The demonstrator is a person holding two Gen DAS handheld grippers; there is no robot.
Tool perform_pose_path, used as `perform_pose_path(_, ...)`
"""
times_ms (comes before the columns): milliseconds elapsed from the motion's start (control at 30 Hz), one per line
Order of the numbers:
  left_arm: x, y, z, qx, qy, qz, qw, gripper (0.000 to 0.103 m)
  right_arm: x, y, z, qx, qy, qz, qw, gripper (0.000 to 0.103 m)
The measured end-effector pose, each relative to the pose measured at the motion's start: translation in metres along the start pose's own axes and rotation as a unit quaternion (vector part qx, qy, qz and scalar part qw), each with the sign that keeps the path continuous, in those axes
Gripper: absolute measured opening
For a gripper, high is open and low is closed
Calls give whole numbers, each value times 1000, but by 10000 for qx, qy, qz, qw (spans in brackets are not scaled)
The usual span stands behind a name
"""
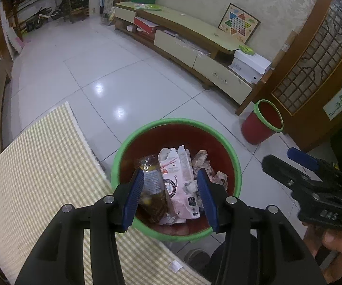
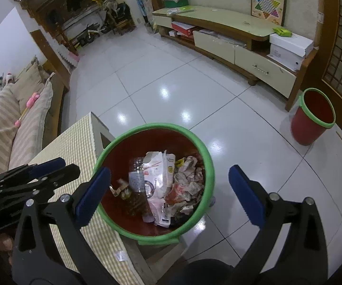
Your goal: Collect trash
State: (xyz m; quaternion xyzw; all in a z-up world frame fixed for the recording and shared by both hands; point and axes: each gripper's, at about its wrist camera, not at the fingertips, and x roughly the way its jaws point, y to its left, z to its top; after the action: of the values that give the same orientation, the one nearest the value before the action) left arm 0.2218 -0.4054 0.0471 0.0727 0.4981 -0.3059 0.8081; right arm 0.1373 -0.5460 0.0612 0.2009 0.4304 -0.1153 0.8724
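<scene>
A red bin with a green rim (image 1: 147, 128) (image 2: 201, 149) stands on the floor beside the table. Inside lie a plastic bottle (image 1: 153, 185) (image 2: 136, 178), a pink carton (image 1: 181, 180) (image 2: 155, 166) and crumpled paper (image 1: 206, 163) (image 2: 191, 178). My left gripper (image 1: 171, 178) hovers over the bin, open and empty. My right gripper (image 2: 169, 175) is also over the bin, wide open and empty. The right gripper shows at the right in the left wrist view (image 1: 289, 163); the left gripper shows at the left in the right wrist view (image 2: 64, 166).
A table with a yellow checked cloth (image 1: 40, 166) (image 2: 76, 147) sits left of the bin. A second red bin (image 1: 263, 123) (image 2: 313, 118) stands by a wooden door. A low TV cabinet (image 1: 194, 38) lines the far wall. A sofa (image 2: 16, 118) is at the left.
</scene>
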Motion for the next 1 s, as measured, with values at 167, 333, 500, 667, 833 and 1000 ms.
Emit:
perform_pose_path(167, -5, -1, 0, -59, -58, 43, 10000, 49, -5, 1, -2, -21, -32, 25, 10000, 98)
perform_pose_path(333, -29, 7, -6, -168, -328, 239, 9990, 80, -9, 13, -3, -73, -54, 95, 9999, 98)
perform_pose_path(500, -65, 20, -18, -152, -684, 518, 9962, 95, -17, 37, -7, -205, -130, 167, 9996, 98)
perform_pose_path(667, -97, 44, -37, -299, -808, 651, 9942, 95, -27, 78, -17, -488, -223, 192, 9984, 98)
perform_pose_path(833, -123, 79, -73, -698, -794, 862, 9907, 95, -39, 126, -35, -973, -339, 304, 9942, 98)
perform_pose_path(1000, -153, 117, -120, -1136, -1005, 1184, 9813, 95, -50, 181, -63, -1457, -514, 377, 9873, 98)
